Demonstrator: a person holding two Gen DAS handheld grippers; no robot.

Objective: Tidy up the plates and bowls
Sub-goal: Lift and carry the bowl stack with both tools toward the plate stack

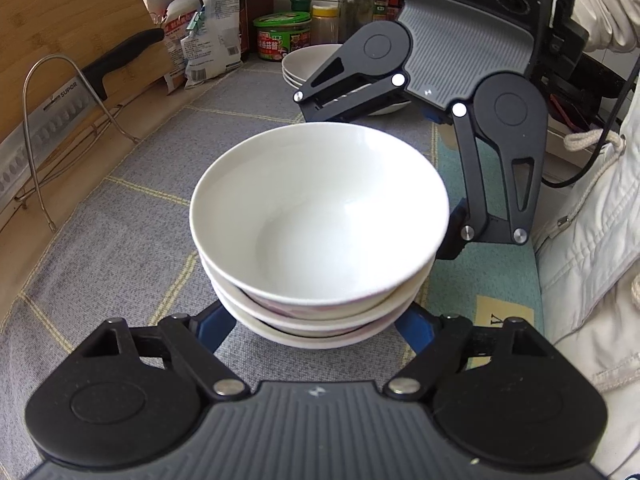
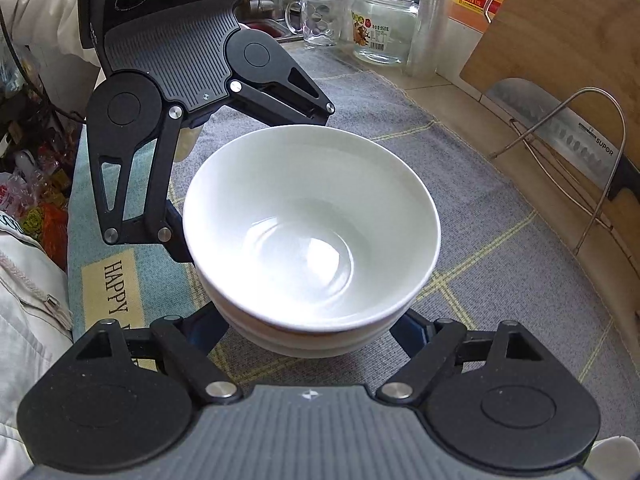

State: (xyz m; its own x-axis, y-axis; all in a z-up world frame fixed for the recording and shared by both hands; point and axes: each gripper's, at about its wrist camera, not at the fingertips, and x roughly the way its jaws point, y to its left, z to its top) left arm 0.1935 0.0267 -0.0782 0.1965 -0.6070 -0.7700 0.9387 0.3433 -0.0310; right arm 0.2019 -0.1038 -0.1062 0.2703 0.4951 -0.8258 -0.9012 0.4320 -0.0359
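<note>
Three white bowls sit nested in a stack (image 1: 320, 208) on a grey cloth mat (image 1: 120, 240). My left gripper (image 1: 314, 328) reaches in from the near side, and its blue fingers (image 1: 214, 330) press on both sides of the lowest bowls. From the opposite side my right gripper (image 2: 308, 332) holds the same bowl stack (image 2: 312, 220), its fingers (image 2: 412, 330) against the lower bowls. Each wrist view shows the other gripper across the stack: the right gripper (image 1: 380, 176), the left gripper (image 2: 248, 180). The far fingertips are hidden behind the bowls.
A pile of white plates (image 1: 304, 64) stands behind the bowls beside jars and bottles (image 1: 282, 38). A cleaver (image 2: 568, 140) rests in a wire rack against a wooden board (image 2: 560, 32). A glass mug (image 2: 320, 20) and jar (image 2: 384, 28) stand nearby. A person's pale jacket (image 1: 592, 240) borders the counter.
</note>
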